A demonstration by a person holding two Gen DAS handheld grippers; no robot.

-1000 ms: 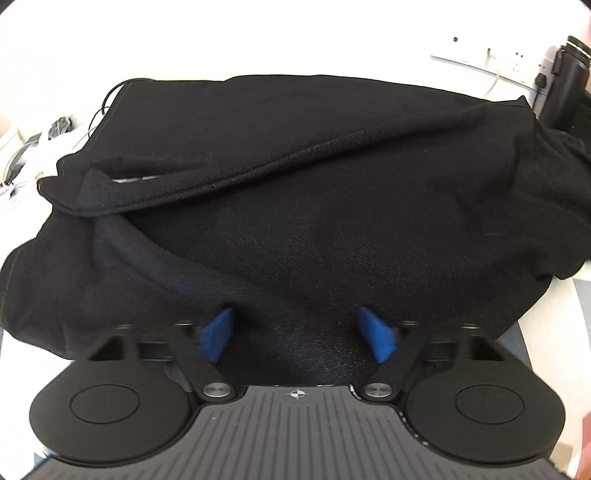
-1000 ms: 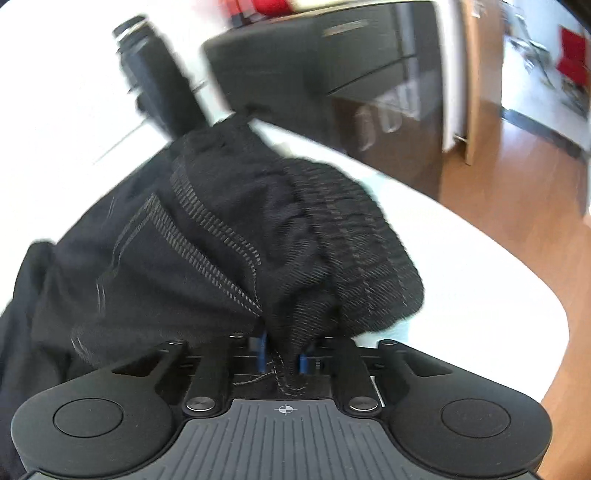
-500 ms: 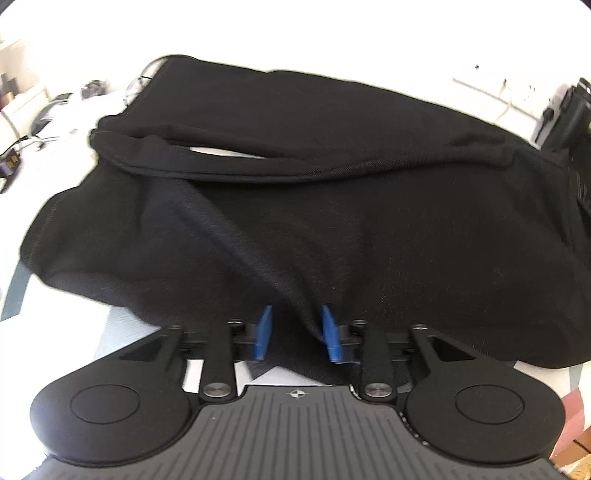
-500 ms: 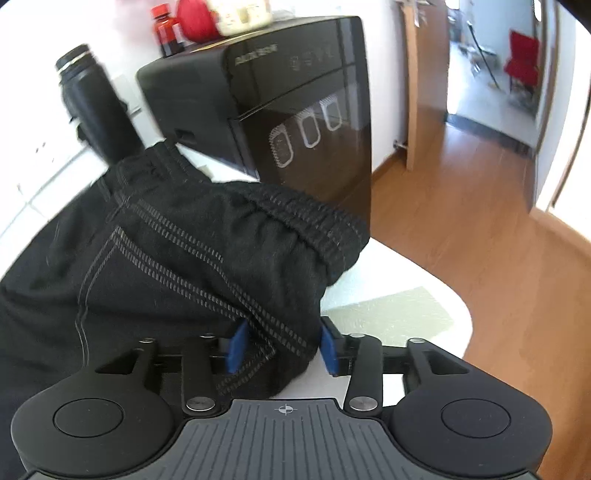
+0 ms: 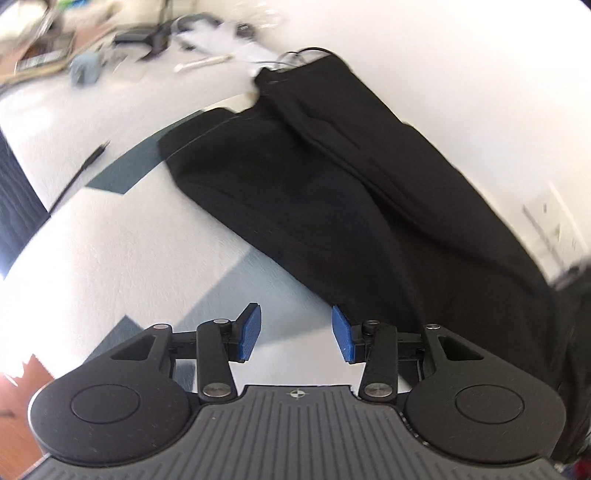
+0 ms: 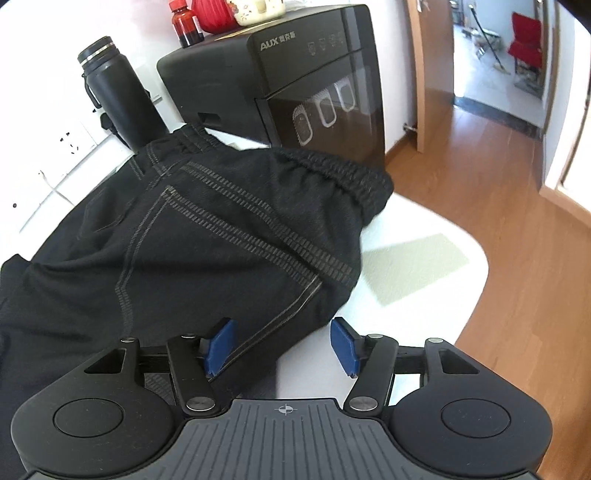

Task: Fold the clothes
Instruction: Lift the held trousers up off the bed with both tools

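A pair of black trousers (image 5: pixel 351 192) lies stretched across the white table, running from the far middle to the right in the left wrist view. My left gripper (image 5: pixel 295 334) is open over bare tabletop at the cloth's near edge, with nothing between its blue pads. In the right wrist view the waist end of the trousers (image 6: pixel 221 229), with elastic band and grey stitching, rests on the table. My right gripper (image 6: pixel 282 345) is opening. A fold of the trouser edge lies between its jaws beside the left pad (image 6: pixel 219 345), not pinched.
A black flask (image 6: pixel 114 92) and a black appliance (image 6: pixel 295 74) with bottles on top stand behind the waist end. The rounded table edge (image 6: pixel 476 266) drops to wood floor on the right. Cables and small clutter (image 5: pixel 155 33) lie at the far left.
My left gripper let go of the fabric, opened and swung left with a roll, off the cloth. My right gripper went from shut on the waist fabric to open, and the waist end settled flat.
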